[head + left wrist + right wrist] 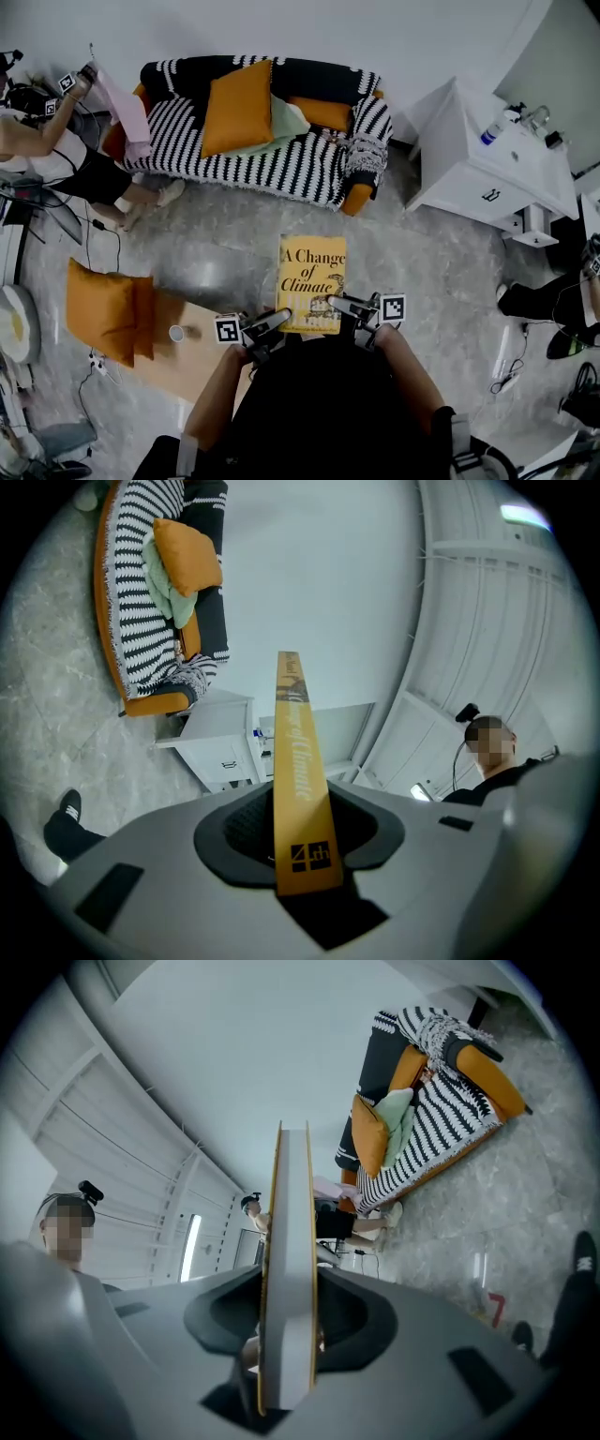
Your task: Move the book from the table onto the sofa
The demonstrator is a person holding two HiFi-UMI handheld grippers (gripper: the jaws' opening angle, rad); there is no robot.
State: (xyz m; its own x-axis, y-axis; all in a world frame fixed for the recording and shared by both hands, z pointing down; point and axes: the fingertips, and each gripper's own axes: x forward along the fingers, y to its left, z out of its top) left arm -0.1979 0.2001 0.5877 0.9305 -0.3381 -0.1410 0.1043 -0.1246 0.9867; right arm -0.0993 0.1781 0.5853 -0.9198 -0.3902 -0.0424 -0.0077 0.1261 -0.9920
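Clamping the near edge of the yellow hardcover book (312, 277), left gripper (277, 319) and right gripper (339, 303) hold it flat over the grey floor (234, 253), short of the black-and-white striped sofa (309, 164). It looks stiff and likely weighty, so gripping both corners suits.

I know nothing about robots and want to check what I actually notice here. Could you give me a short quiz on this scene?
1. True or false: the yellow book is lying on the striped sofa.
2. The book is gripped by: A) one pair of tongs, B) both pairs, C) neither pair.
3. Fill in: the left tongs clamp the book's ____, while the right tongs clamp its page edge.

Key
1. False: it is held up above the floor, short of the sofa.
2. B
3. spine
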